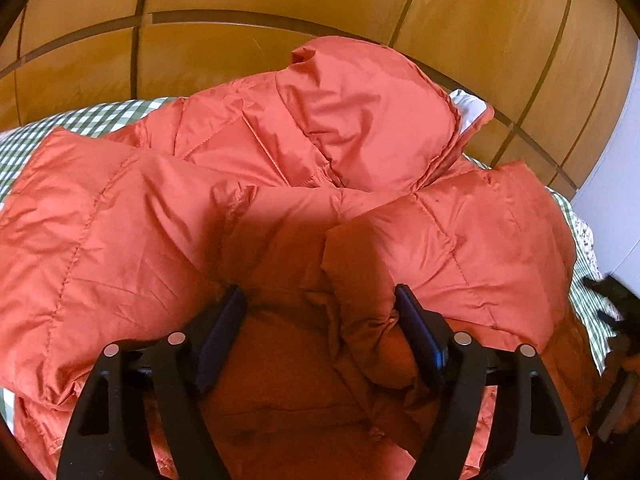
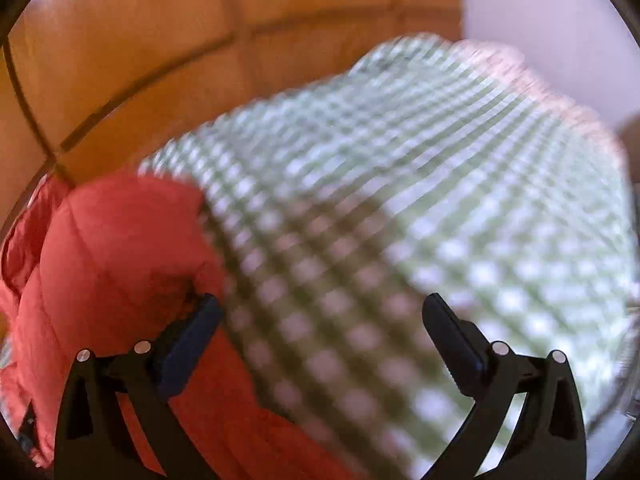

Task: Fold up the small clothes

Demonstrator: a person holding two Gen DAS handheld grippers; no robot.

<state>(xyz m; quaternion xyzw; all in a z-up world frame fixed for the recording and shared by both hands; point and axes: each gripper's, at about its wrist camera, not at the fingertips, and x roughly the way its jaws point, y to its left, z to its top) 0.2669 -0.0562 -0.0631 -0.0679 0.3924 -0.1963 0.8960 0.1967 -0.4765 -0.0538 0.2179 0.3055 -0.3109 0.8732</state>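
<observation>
An orange-red quilted puffer jacket (image 1: 280,168) lies crumpled on a green-and-white checked cloth (image 1: 92,120). Its hood rises at the back and both sleeves are laid across the body. My left gripper (image 1: 320,300) is open low over the jacket, its jaws wide apart, with a sleeve end lying against the right finger (image 1: 420,332). In the blurred right wrist view, my right gripper (image 2: 320,308) is open and empty over the checked cloth (image 2: 440,200), with the jacket (image 2: 112,260) beside its left finger (image 2: 192,332).
Wooden panelled furniture (image 1: 280,0) stands right behind the cloth-covered surface. A pale wall (image 1: 616,176) is at the right. A dark object (image 1: 616,308), partly hidden, sits at the right edge of the left wrist view.
</observation>
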